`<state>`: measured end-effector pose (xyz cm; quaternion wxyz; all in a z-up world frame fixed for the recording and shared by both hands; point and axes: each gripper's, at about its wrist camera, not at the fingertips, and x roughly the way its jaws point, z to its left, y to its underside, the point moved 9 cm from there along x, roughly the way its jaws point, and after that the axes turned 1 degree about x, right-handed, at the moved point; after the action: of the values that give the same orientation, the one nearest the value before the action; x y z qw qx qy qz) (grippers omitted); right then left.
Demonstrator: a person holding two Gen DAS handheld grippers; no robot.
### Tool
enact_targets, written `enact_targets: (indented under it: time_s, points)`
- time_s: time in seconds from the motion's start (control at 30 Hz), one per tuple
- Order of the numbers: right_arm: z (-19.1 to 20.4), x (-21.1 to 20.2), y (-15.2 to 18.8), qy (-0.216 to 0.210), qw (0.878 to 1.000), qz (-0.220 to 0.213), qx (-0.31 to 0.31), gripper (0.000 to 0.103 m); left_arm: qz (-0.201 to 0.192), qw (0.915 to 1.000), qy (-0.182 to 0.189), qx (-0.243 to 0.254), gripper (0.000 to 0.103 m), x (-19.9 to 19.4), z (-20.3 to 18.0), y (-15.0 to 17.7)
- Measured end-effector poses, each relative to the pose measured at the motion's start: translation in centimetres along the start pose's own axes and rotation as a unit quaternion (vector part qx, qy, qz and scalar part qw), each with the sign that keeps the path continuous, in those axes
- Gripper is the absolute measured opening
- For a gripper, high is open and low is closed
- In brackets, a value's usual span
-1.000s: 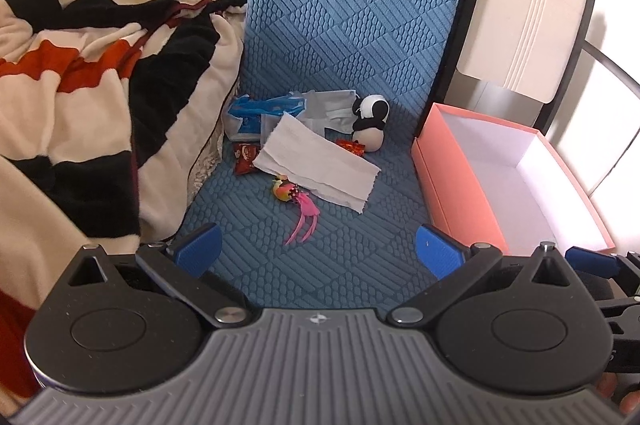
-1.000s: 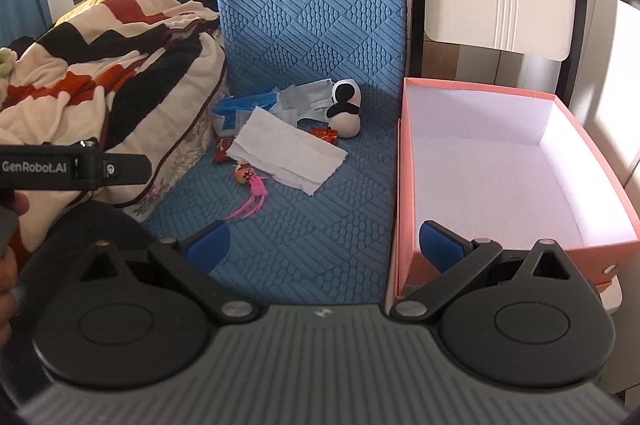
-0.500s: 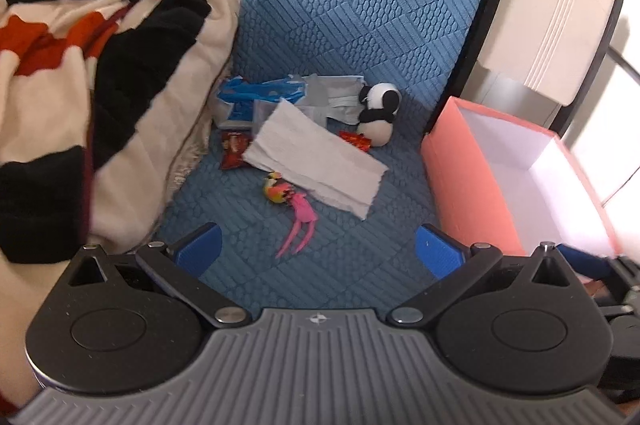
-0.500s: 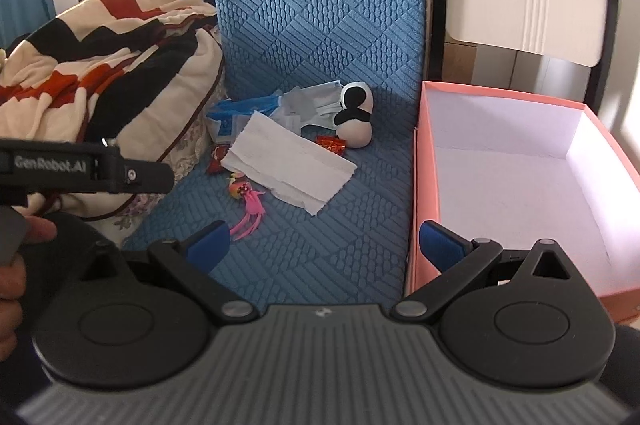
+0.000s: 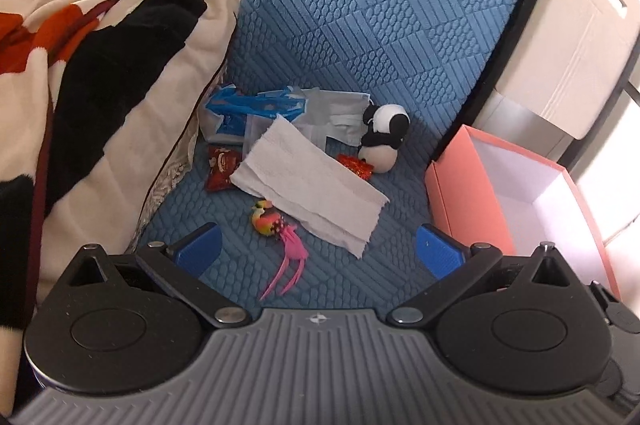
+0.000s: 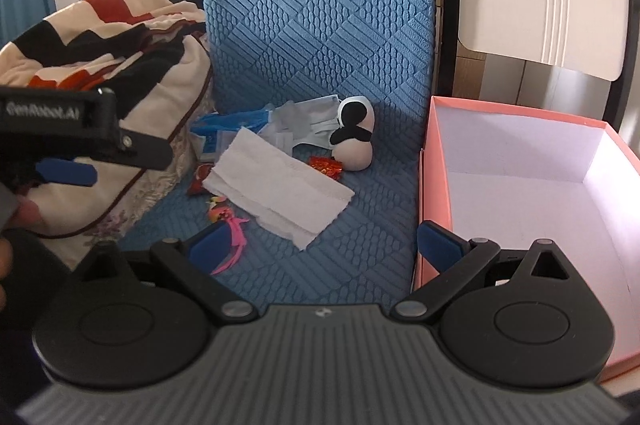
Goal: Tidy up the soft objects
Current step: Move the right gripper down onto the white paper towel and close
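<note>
The pink cardboard box (image 6: 528, 193) stands open at the right edge of the blue quilted mat (image 5: 360, 25), its white inside holding nothing. All the soft things lie on the mat, outside the box, gathered toward the fold where the mat rises into an upright back. A round plush panda (image 5: 382, 137), black and white with a cream belly, sits nearest the box. Beside it lies a crinkled red foil wrapper (image 5: 355, 165), and a flat, creased sheet of white tissue (image 5: 310, 181) spreads toward the mat's near edge. Behind the tissue are a pale grey face mask (image 5: 336, 121) and a blue plastic packet (image 5: 256, 105); a red snack packet (image 5: 220, 167) lies at the mat's left edge, its print too small to read. A small multicoloured toy with pink feathers (image 5: 280, 241) rests nearest the left gripper (image 5: 320, 253), whose blue pads stand wide apart over it, holding nothing. The right gripper (image 6: 326, 245) is likewise spread and empty. In the right wrist view the left tool reads "GenRobot.AI". A fleecy striped blanket (image 5: 100, 45) is heaped along the mat's left edge.
</note>
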<state>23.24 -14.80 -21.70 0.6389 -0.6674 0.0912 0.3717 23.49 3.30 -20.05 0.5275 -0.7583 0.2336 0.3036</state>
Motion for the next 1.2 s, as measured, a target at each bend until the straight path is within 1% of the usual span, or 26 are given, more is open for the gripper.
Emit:
enact_targets:
  time_s: [0.1, 0.2, 0.27, 0.33, 0.43, 0.5, 0.57, 0.6, 0.63, 0.67, 0.7, 0.77, 0.83, 0.9, 1.03, 1.2]
  points:
    - [0.1, 0.8, -0.5, -0.006, 1.0, -0.006, -0.002, 0.1, 0.008, 0.9999, -0.005, -0.005, 0.103, 1.1, 0.3, -0.7]
    - [0.4, 1.7, -1.1, -0.011, 1.0, -0.011, -0.011, 0.099, 0.02, 0.9996, 0.005, -0.02, 0.103, 2.2, 0.5, -1.2]
    - [0.5, 2.4, -1.4, -0.015, 1.0, -0.012, -0.016, 0.095, 0.026, 0.9995, 0.003, -0.019, 0.103, 3.0, 0.5, -1.5]
    - [0.6, 3.1, -1.4, -0.019, 1.0, -0.012, -0.021, 0.093, 0.037, 0.9992, -0.001, -0.016, 0.103, 3.8, 0.4, -1.6]
    - [1.1, 4.3, -1.2, -0.036, 0.999, -0.002, -0.027, 0.093, 0.049, 0.9986, 0.005, -0.021, 0.103, 4.9, 0.4, -1.9]
    - [1.5, 5.2, -1.1, -0.046, 0.998, 0.007, -0.029, 0.093, 0.054, 0.9982, 0.002, -0.024, 0.103, 5.8, 0.5, -2.1]
    - [1.8, 6.3, -1.1, -0.051, 0.998, 0.014, -0.029, 0.091, 0.064, 0.9975, -0.007, -0.027, 0.099, 6.8, 0.9, -2.2]
    - [1.9, 6.8, -1.1, -0.055, 0.998, 0.019, -0.028, 0.087, 0.071, 0.9971, -0.01, -0.028, 0.096, 7.3, 1.0, -2.2]
    - [2.1, 7.3, -1.1, -0.056, 0.998, 0.023, -0.03, 0.08, 0.076, 0.9966, -0.014, -0.03, 0.094, 7.8, 1.2, -2.1]
    - [2.2, 7.9, -1.0, -0.056, 0.998, 0.028, -0.032, 0.077, 0.082, 0.9959, -0.019, -0.035, 0.092, 8.4, 1.5, -2.1]
    - [2.2, 8.5, -0.9, -0.056, 0.997, 0.033, -0.031, 0.076, 0.087, 0.9951, -0.022, -0.042, 0.088, 8.8, 1.8, -2.1]
    - [2.2, 9.8, -0.7, -0.059, 0.997, 0.048, -0.023, 0.067, 0.096, 0.9932, -0.028, -0.059, 0.084, 9.8, 2.5, -2.0]
    - [2.4, 10.8, -0.5, -0.056, 0.996, 0.054, -0.03, 0.066, 0.105, 0.9905, -0.03, -0.083, 0.078, 10.8, 3.3, -1.8]
    - [2.9, 11.6, -0.3, -0.06, 0.996, 0.059, -0.042, 0.066, 0.114, 0.9872, -0.032, -0.106, 0.074, 11.8, 4.0, -1.7]
    - [3.3, 13.4, 0.0, -0.074, 0.994, 0.071, -0.036, 0.065, 0.13, 0.9804, -0.031, -0.145, 0.068, 13.5, 4.8, -1.2]
    - [3.9, 15.6, 0.3, -0.077, 0.992, 0.078, -0.061, 0.065, 0.131, 0.977, -0.044, -0.162, 0.067, 15.3, 5.2, -0.8]
